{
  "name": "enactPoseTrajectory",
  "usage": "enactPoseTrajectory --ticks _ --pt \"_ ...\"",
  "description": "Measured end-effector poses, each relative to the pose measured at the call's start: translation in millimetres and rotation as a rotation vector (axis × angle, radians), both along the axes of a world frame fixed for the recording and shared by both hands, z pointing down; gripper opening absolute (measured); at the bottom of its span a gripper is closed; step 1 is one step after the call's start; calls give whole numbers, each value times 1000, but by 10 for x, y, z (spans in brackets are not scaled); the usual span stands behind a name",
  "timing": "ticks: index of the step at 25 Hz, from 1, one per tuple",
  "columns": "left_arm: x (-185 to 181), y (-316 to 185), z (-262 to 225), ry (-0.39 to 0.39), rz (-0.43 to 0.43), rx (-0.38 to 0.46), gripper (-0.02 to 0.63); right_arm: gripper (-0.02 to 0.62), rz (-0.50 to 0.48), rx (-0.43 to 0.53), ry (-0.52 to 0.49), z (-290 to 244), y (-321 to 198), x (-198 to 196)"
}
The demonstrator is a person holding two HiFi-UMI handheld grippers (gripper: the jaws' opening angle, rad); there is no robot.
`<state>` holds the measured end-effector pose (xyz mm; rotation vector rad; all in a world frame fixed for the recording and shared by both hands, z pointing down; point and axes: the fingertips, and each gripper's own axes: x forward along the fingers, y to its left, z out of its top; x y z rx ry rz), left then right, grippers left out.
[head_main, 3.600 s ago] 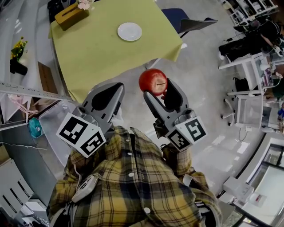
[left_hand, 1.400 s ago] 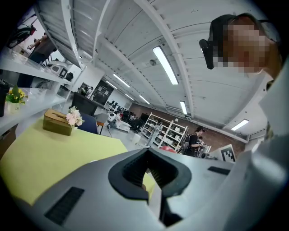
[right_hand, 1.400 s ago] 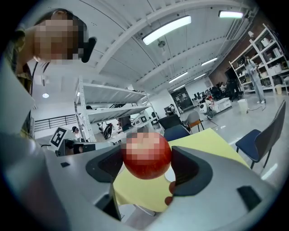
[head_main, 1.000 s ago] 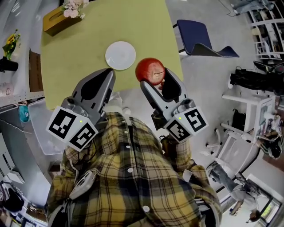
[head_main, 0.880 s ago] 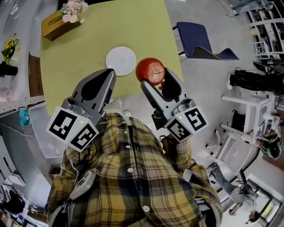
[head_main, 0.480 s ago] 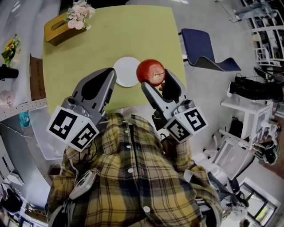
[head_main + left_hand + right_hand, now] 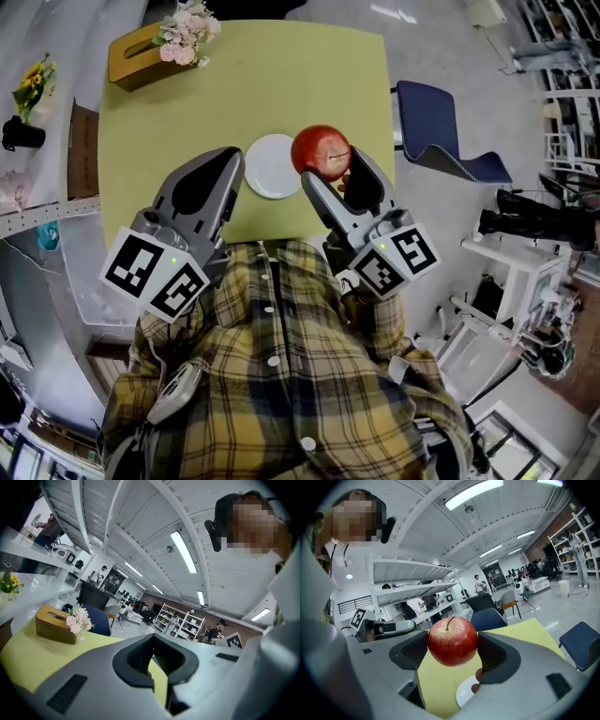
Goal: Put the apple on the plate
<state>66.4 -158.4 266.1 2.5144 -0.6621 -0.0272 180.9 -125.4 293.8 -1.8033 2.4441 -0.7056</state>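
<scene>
A red apple [image 7: 321,152] with a short stem is clamped between the jaws of my right gripper [image 7: 325,165], held in the air over the near edge of the yellow-green table [image 7: 178,112]. The white plate [image 7: 270,167] lies on that table just left of the apple, with nothing on it. In the right gripper view the apple [image 7: 452,640] fills the gap of the right gripper [image 7: 453,645], and part of the plate [image 7: 465,692] shows below it. My left gripper [image 7: 232,157] is shut on nothing, its tip beside the plate's left rim.
A tan tissue box [image 7: 141,53] with pink flowers [image 7: 187,23] sits at the table's far left corner. A blue chair [image 7: 441,131] stands right of the table. Shelving [image 7: 42,202] with a small yellow flower pot [image 7: 26,112] runs along the left.
The table has come closer under both grippers: the plate, once far ahead, now lies just by their tips. The apple stays clamped in the right gripper.
</scene>
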Motion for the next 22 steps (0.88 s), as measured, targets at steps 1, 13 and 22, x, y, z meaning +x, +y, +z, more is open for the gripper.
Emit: enactPoseTrajectory --ticks 1,13,22 --pt "12 -7 -25 2 -12 2 8 331 -15 -1 4 -19 -18 15" --pt "85 -61 -101 13 -131 0 8 331 -155 -8 27 -89 -237 125" --pt "81 -81 -46 1 -158 -13 8 331 -227 -31 41 -5 -289 14"
